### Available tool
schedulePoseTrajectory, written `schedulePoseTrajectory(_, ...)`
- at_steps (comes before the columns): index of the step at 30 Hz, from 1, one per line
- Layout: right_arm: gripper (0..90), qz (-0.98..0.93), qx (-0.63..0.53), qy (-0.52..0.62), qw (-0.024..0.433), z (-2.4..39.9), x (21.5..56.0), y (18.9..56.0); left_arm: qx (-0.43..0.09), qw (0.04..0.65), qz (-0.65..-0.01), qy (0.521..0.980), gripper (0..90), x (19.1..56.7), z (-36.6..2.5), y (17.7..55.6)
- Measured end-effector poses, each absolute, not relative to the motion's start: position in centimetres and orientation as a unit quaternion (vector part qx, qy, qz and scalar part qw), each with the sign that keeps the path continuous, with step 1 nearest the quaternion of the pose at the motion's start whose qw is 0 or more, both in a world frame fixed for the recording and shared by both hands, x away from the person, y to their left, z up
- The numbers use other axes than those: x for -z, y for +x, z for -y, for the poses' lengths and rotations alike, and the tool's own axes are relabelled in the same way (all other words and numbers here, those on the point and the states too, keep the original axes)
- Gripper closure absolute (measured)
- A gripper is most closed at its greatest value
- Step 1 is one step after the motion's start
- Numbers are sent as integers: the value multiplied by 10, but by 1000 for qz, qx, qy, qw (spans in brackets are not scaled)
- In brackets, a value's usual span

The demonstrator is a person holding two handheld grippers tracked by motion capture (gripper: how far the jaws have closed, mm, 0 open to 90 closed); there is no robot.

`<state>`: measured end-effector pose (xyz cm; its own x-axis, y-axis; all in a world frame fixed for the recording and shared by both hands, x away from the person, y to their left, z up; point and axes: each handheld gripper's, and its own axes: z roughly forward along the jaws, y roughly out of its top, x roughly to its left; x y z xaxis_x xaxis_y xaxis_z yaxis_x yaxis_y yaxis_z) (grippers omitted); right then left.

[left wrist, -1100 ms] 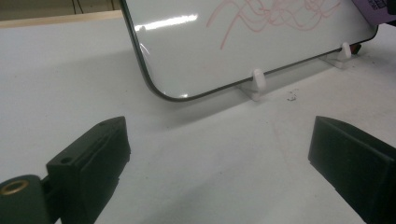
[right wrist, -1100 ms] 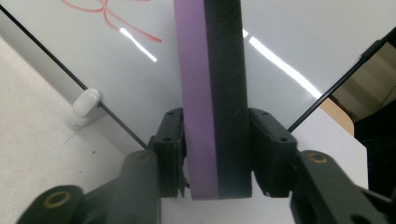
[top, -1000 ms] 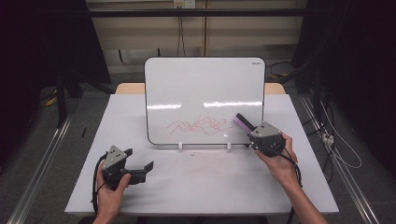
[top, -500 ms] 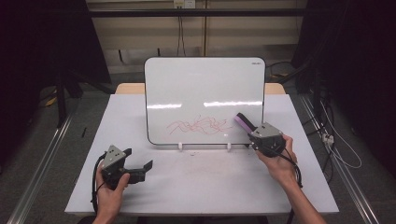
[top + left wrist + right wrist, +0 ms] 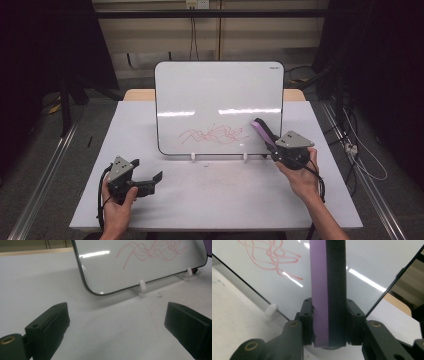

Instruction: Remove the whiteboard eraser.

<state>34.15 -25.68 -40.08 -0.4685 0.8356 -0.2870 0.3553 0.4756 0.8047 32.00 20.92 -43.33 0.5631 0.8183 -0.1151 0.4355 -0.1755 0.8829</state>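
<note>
right fingers (image 5: 329, 315) clamp eraser (image 5: 328, 290) | purple back, black felt | by whiteboard (image 5: 218, 100)

The eraser (image 5: 328, 290) runs past the right gripper view's top edge, hiding its tip.

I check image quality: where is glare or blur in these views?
High view: two glare strips across the whiteboard, dark surroundings. Left gripper view: a glare strip on the board, jaws soft. Right gripper view: the eraser close and blurred, glare streaks behind it.
</note>
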Motion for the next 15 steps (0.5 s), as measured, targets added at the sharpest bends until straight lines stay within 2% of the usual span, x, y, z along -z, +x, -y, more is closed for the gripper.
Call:
schedulePoseTrajectory(11, 652, -775, -396, 382, 311, 244, 399, 332, -204, 483, -425, 737, 45, 429, -202, 322)
schedulePoseTrajectory(15, 652, -776, -404, 366, 316, 232, 398, 329, -216, 488, -409, 740, 36, 422, -192, 323)
